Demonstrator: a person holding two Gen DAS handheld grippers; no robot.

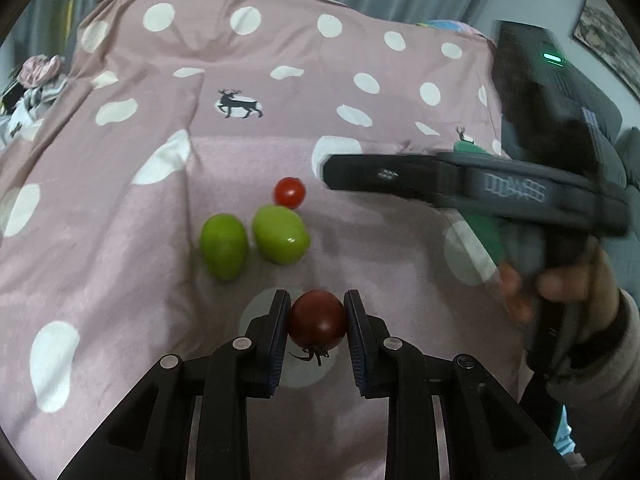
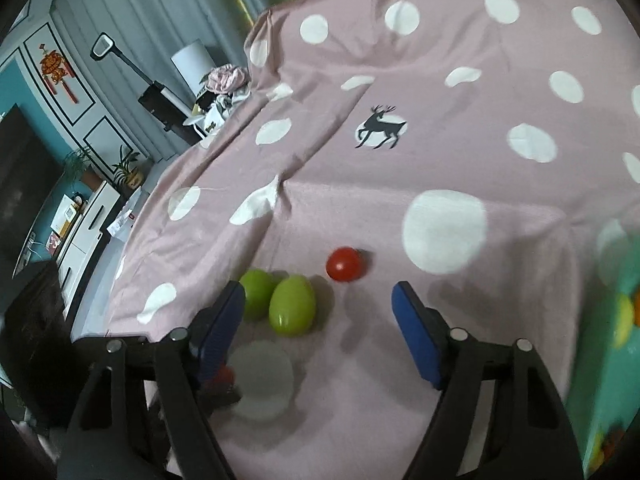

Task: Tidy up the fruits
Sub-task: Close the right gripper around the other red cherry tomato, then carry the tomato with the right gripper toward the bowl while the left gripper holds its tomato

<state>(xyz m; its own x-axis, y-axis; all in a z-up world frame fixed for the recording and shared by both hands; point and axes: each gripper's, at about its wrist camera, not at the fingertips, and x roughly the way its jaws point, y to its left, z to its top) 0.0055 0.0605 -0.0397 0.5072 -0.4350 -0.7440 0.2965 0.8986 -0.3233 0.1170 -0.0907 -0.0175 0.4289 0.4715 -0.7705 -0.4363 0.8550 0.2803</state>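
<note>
Left gripper (image 1: 318, 320) clenched on a dark red tomato (image 1: 318, 318), pads pressing both flanks, stem end toward the camera. Fruit apparently carried just above the polka-dot sheet (image 1: 120, 288), near the bed's near edge, though actual clearance cannot be judged. Right gripper (image 2: 320, 328) released, blue pads spread wide with nothing between them, angled down at the sheet.

Just beyond the held tomato: two green fruits (image 1: 224, 252) (image 1: 280, 234) side by side, touching or nearly so, and a smaller bright red tomato (image 1: 289, 192) just behind the right-hand one. All toward the middle of the bed, well short of the far edge.

Step in hand, by judgement: pick made on the left, transport pending. Likely destination the teal container (image 2: 600, 360) at the bed's right side, blurred, with yellow and orange shapes on or inside it; hard to tell which. Next move calls for a steady carry across without squeezing harder, soft skin being easy to split, and for keeping clear of the right gripper, which crosses the path in the left view. Right side plausibly set for the bright red tomato ahead of its pads.

Writing: moulded lettering on the right gripper's body, smeared by motion, unreadable. Deer print on the sheet, no text.
</note>
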